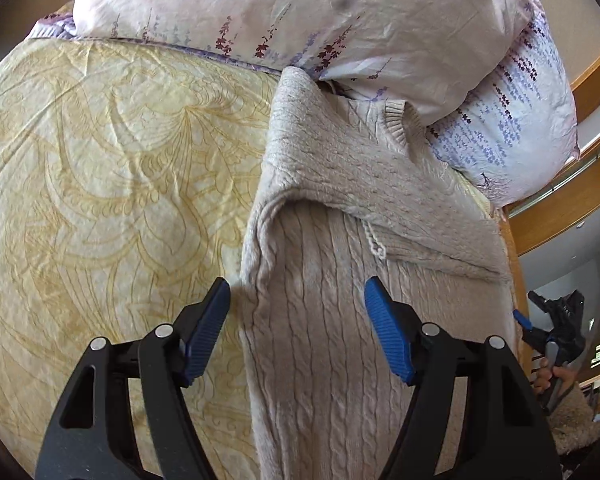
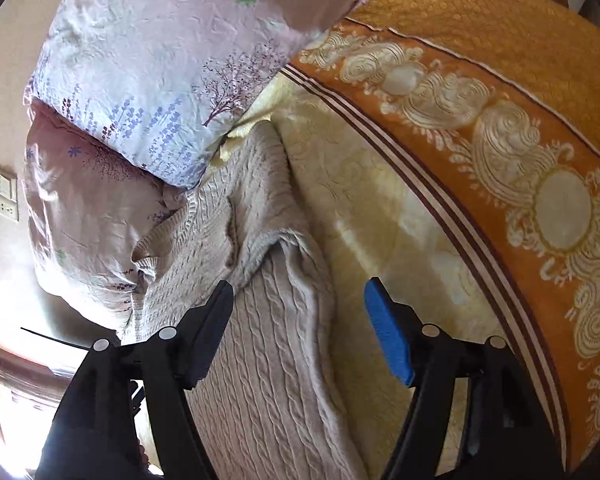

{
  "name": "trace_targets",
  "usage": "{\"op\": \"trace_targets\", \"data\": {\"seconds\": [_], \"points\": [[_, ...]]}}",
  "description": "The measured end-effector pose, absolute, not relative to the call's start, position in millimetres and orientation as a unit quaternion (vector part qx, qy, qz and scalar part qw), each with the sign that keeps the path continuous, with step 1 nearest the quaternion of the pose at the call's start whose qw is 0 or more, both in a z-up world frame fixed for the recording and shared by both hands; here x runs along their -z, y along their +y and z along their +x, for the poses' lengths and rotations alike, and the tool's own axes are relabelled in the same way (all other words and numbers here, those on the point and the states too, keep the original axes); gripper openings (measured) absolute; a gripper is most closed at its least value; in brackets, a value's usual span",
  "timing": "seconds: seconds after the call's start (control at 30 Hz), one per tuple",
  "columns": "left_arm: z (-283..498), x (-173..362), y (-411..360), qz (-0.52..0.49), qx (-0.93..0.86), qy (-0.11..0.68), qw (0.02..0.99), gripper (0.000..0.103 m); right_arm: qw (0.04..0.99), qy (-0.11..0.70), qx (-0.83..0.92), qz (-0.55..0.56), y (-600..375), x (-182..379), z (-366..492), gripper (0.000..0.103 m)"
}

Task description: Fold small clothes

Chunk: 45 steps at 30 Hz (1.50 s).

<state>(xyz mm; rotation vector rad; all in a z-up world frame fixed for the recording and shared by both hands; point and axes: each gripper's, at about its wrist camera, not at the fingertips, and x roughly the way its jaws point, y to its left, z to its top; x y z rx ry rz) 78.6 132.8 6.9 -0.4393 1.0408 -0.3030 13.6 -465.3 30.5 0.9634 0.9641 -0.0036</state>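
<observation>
Left tongs: the blue pads stand apart above the near part of a beige cable-knit sweater, pressing on nothing. Right tongs: likewise apart and clamped on nothing, over the sweater's right edge, with one finger above the knit and the other above the sheet. The sweater lies flat on the bed, running from near to far, its upper part folded down across the body so that a ribbed cuff lies at the far end, touching the pillows. Beneath it is a pale yellow patterned bedsheet. Two floral pillows are stacked at the far end of the bed. To the right of the sweater, an orange blanket with cream scrollwork covers the bed.
</observation>
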Motion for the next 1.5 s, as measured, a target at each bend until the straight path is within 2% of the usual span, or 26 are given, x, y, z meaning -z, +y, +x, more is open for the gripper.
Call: {"op": "trace_targets", "data": {"seconds": [0.1,0.3,0.4,0.7,1.1,1.17,1.27,1.3,1.5], "points": [[65.0,-5.7,136.4,-0.239,0.155,0.493,0.822,0.067,0.761,0.452,-0.024,0.464,-463.3,-20.3,3.8,0.070],[37.0,7.3,144.3,-0.334,0.191,0.498,0.778,0.055,0.735,0.466,-0.124,0.476,-442.5,-12.9,-9.6,0.068],[16.2,13.7,142.2,-0.366,0.210,0.500,0.756,0.054,0.721,0.472,-0.172,0.477,-431.6,-13.1,-18.5,0.068],[-29.0,15.6,120.3,-0.355,0.270,0.534,0.718,0.050,0.676,0.495,-0.258,0.482,-412.0,-11.3,-56.1,0.061],[-35.6,21.3,104.8,-0.337,0.294,0.566,0.693,0.034,0.666,0.524,-0.277,0.452,-388.3,-7.5,-90.4,0.039],[-33.8,21.5,103.6,-0.328,0.295,0.570,0.693,0.029,0.677,0.531,-0.269,0.432,-385.9,-8.1,-90.5,0.027],[-31.3,21.5,102.5,-0.307,0.294,0.576,0.698,0.015,0.709,0.537,-0.252,0.382,-379.6,-14.7,-87.4,0.010],[-30.3,20.7,102.4,-0.301,0.295,0.575,0.701,0.008,0.719,0.532,-0.249,0.372,-378.5,-19.1,-85.8,0.010],[-21.4,5.6,106.6,-0.303,0.315,0.544,0.716,0.006,0.752,0.475,-0.251,0.382,-379.3,-41.0,-66.8,0.008]]}}
